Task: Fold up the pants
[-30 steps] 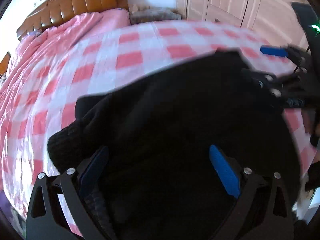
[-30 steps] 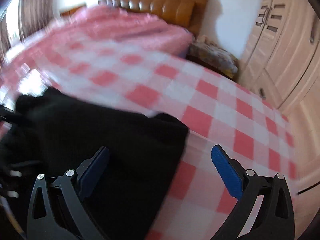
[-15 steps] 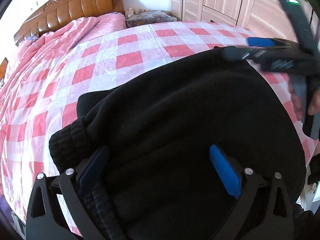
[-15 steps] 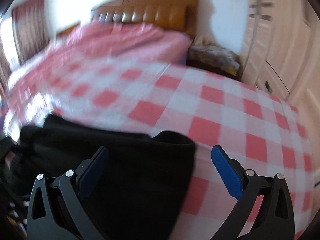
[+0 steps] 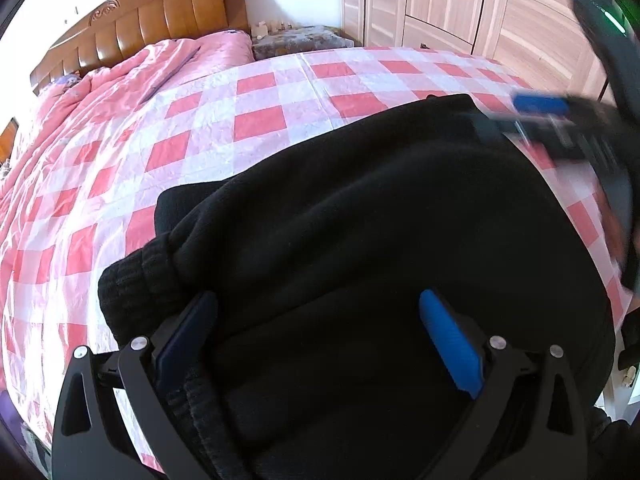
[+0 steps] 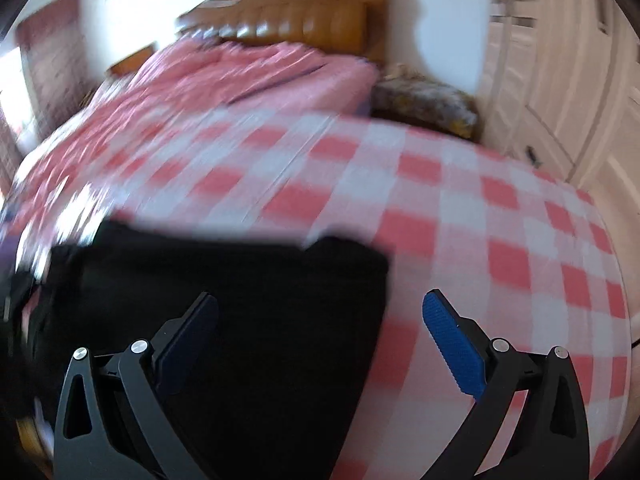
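Pink-and-white checked bedding [image 5: 256,120] covers a bed with a wooden headboard [image 5: 152,28] at the far end and pale wardrobe doors [image 5: 440,4] to the right.

Left wrist view: the black pants [image 5: 360,240] lie bunched on the bedding, filling the near and middle part of the picture. A ribbed cuff [image 5: 136,280] sits at the near left, just beyond the left finger. The left gripper [image 5: 318,336] hangs directly over the cloth, its jaws spread wide, grasping nothing. The pants run from under this gripper away toward the upper right, where the right gripper [image 5: 560,128] shows, blurred, beside the far edge of the cloth.

Right wrist view: the picture is smeared, so detail is poor. The pants [image 6: 240,320] lie at lower left, with a squarish corner reaching in between the fingers. The right gripper [image 6: 320,340] is released too: its left finger is over the cloth, its right finger over bare bedding [image 6: 500,240].

Judging from this, the coming move turns on that corner. It lies just ahead and left of the right gripper, which is nearer to it, while the left gripper is nearer the cuff end.
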### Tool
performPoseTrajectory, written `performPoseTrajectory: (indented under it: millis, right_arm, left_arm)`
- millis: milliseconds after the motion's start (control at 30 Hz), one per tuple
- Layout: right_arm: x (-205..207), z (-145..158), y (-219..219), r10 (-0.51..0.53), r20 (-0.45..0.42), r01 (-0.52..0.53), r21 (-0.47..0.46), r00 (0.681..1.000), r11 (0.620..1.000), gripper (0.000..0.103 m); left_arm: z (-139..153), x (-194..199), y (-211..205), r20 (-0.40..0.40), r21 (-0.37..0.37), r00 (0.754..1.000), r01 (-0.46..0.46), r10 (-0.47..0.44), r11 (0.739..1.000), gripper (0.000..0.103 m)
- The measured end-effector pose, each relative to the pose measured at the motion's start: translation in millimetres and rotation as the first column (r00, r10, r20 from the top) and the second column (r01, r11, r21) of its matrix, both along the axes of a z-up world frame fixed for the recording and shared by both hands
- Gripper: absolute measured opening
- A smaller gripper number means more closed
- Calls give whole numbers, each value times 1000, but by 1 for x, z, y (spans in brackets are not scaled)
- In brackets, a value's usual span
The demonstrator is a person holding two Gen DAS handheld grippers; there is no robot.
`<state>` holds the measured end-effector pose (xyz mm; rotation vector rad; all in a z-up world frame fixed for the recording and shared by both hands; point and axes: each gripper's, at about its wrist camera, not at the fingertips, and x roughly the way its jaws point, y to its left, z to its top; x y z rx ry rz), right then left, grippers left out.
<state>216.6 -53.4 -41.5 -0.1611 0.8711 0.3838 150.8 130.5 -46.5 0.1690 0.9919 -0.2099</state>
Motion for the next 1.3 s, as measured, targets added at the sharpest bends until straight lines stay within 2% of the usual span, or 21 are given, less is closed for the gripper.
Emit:
performPoseTrajectory:
  millis: [67, 133, 167, 200, 233, 300, 367, 467, 533, 600, 667, 767, 933, 1000, 1100, 1200, 1267, 1300]
  right_arm:
    - [-15, -13, 2, 23, -3, -23, -49, 1000, 999, 99]
    - [-16, -19, -9, 9, -18, -9, 22, 1000, 1000, 99]
    - [-13, -21, -18, -22, -66, 26, 66, 998, 997, 99]
    - [-15, -18, -21, -56, -77, 61, 74, 996, 995, 99]
    - [-21, -12, -24, -85, -53, 89, 67, 995, 994, 99]
    - [-46, 2, -28, -64, 5, 63, 96, 998, 993, 99]
    - [-73, 5, -28, -19, 7, 18, 112, 1000, 994, 99]
    - [-106, -10, -22, 55, -5, -55, 54, 998, 997, 99]
    - [-115, -16, -28, 31, 19, -32, 25, 999, 999, 99]
    - [-120, -15, -44, -17, -10, 18, 66, 1000, 998, 99]
    - [-130, -7, -56, -53, 15, 52, 56, 999, 997, 99]
    - [-155, 9, -74, -61, 64, 54, 95, 996, 994, 99]
    - [-197, 24, -87, -61, 116, 43, 155, 991, 987, 99]
    - [-209, 23, -85, -48, 116, 27, 173, 992, 985, 99]
    - [-226, 17, -74, -1, 117, -21, 189, 993, 982, 99]
    - [-236, 11, -61, 44, 104, -61, 168, 994, 984, 99]
    - [-238, 8, -54, 62, 95, -76, 150, 993, 986, 99]
    - [-239, 7, -51, 67, 95, -80, 144, 993, 986, 99]
  left_arm:
    - [0, -1, 0, 1, 0, 1000, 1, -1, 1000, 101]
    - [0, 0, 0, 0, 4, 1000, 2, -2, 1000, 101]
    - [0, 0, 0, -1, 3, 1000, 1, -1, 1000, 101]
    - [0, 0, 0, -1, 3, 1000, 0, 0, 1000, 101]
    - [0, 0, 0, 2, 4, 1000, -1, 1, 1000, 101]
    - [-1, 0, 0, 7, 4, 1000, -4, 4, 1000, 101]
    - [-1, 0, 0, 9, 9, 1000, -10, 10, 1000, 102]
    - [-2, 1, -2, 10, 17, 1000, -18, 17, 1000, 102]
    - [-2, 0, -2, 15, 17, 1000, -20, 20, 1000, 102]
    - [-1, -3, -4, 35, 30, 999, -27, 26, 999, 102]
    - [2, -10, -10, 73, 72, 997, -42, 36, 997, 101]
    - [12, -31, -19, 133, 112, 987, -106, 91, 988, 101]
    - [40, -81, -32, 269, 89, 949, -197, 167, 976, 101]
    - [56, -108, -37, 337, 64, 920, -235, 201, 970, 101]
    - [73, -144, -44, 427, 8, 878, -243, 216, 970, 101]
    - [79, -166, -48, 466, -42, 851, -254, 244, 966, 101]
    - [76, -175, -52, 475, -43, 836, -290, 275, 956, 101]
    - [74, -176, -54, 472, -39, 837, -295, 278, 955, 101]
